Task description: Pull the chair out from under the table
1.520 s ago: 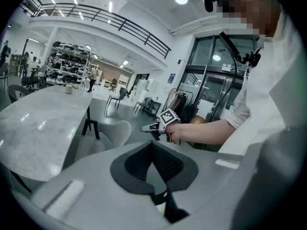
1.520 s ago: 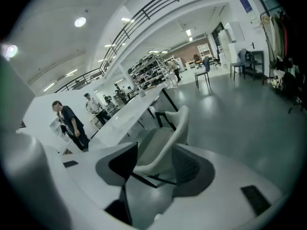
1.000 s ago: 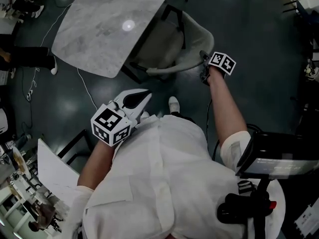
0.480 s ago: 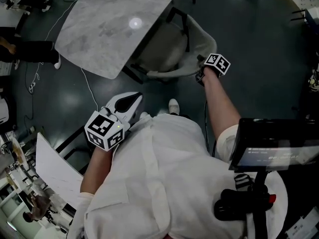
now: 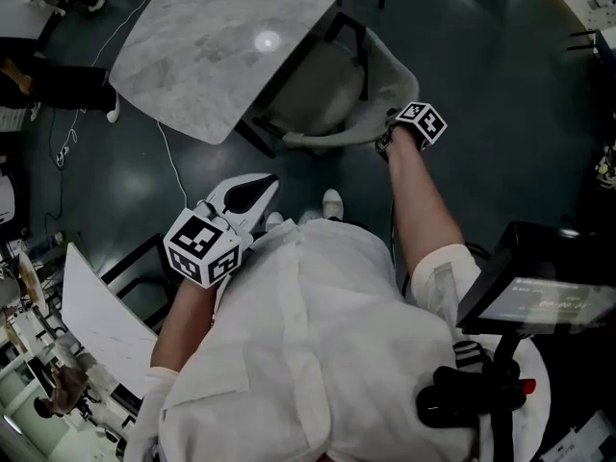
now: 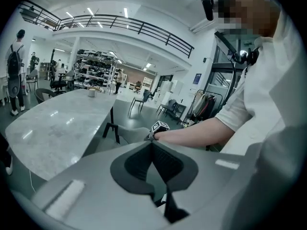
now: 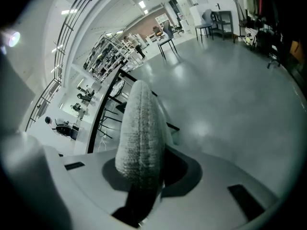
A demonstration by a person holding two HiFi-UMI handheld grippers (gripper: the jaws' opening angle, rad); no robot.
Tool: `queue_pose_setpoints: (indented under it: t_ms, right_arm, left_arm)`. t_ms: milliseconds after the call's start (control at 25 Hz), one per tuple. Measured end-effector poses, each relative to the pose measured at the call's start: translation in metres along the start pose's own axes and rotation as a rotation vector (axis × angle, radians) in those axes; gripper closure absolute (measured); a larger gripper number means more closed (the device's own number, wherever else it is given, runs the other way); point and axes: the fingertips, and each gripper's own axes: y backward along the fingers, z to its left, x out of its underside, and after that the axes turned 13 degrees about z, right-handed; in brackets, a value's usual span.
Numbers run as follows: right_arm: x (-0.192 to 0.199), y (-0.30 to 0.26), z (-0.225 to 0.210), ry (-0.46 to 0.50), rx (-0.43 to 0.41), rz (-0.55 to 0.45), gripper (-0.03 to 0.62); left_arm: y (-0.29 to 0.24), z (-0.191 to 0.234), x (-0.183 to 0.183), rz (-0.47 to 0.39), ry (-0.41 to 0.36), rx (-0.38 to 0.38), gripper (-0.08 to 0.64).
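The head view looks steeply down from above onto the grey-veined marble tabletop (image 5: 221,46) and the pale grey upholstered chair (image 5: 327,102) beneath it. The left gripper view faces across both from farther back. The right gripper view sits close along the chair's back (image 7: 141,128).

Open lab hall with mezzanine railing (image 6: 129,23) and stocked shelves (image 6: 93,66).

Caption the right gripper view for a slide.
Right gripper, its jaws having just closed, clamps the upright edge of the pale textured-fabric chair back.
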Motion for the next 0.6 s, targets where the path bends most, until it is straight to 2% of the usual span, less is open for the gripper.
queue_pose_setpoints:
  t_ms: [240, 600]
  right_arm:
    - [-0.001, 0.006, -0.001, -0.022, -0.004, -0.007, 0.505]
    - [-0.008, 0.029, -0.039, -0.031, 0.019, -0.017, 0.508]
  left_arm:
    - [0.004, -0.008, 0.006, -0.004, 0.008, -0.012, 0.552]
    - [-0.005, -0.015, 0.009, -0.01, -0.001, -0.002, 0.552]
